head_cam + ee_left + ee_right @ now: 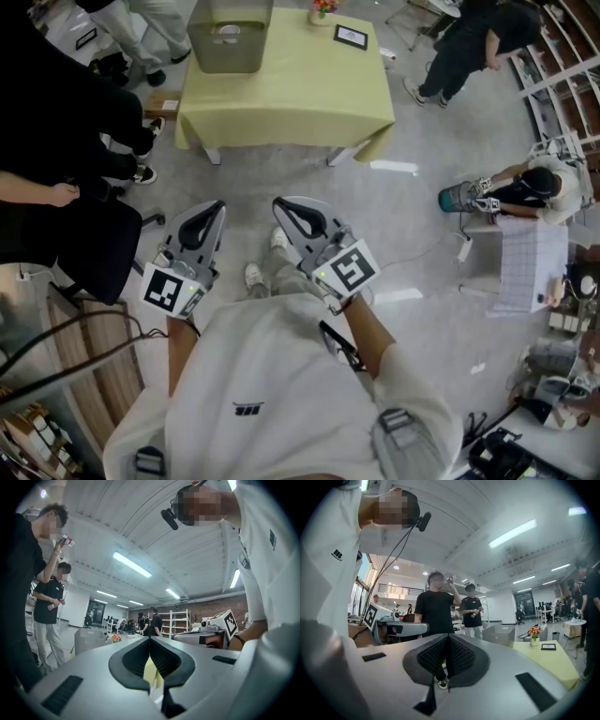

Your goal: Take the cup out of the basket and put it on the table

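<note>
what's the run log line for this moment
left gripper: shut, empty | right gripper: shut, empty | both: level, short of table | basket: on table's far left corner, untouched | task: not begun

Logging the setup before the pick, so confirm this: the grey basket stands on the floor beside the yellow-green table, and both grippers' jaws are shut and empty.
One thing is wrong. The grey basket stands on the yellow-green table, toward its left side, not on the floor; the head view shows it. The left gripper and right gripper do have jaws shut and empty.
</note>
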Tool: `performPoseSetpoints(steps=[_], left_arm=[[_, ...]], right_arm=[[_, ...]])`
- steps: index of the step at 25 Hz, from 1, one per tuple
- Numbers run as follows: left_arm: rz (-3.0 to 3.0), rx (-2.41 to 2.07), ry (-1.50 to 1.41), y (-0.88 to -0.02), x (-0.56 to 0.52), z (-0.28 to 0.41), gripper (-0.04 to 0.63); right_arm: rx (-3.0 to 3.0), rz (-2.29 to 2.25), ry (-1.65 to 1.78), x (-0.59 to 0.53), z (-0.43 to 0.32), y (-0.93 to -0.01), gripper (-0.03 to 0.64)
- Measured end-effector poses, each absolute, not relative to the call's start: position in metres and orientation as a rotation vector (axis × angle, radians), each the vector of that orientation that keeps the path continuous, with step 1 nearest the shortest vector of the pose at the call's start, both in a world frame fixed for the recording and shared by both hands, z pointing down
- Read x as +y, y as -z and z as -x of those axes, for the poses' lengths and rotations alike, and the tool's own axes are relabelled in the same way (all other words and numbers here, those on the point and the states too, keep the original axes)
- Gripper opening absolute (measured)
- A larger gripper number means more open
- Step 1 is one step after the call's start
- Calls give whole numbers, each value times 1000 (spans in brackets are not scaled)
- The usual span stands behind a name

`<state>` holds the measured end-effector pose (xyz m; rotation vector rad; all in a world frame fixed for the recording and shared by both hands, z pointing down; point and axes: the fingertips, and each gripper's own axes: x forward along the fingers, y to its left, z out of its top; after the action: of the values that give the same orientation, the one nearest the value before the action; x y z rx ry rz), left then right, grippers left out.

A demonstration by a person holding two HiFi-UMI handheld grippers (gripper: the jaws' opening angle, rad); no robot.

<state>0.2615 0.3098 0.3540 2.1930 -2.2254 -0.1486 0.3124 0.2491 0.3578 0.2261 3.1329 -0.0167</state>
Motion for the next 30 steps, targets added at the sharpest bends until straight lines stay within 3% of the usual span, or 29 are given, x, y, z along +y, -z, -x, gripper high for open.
performPoseSetpoints(steps=[30], left_arm=[[-2006,-2395,112,-350,149,-149,12]], right_arm=[[3063,-459,30,84,-196,-358,9]])
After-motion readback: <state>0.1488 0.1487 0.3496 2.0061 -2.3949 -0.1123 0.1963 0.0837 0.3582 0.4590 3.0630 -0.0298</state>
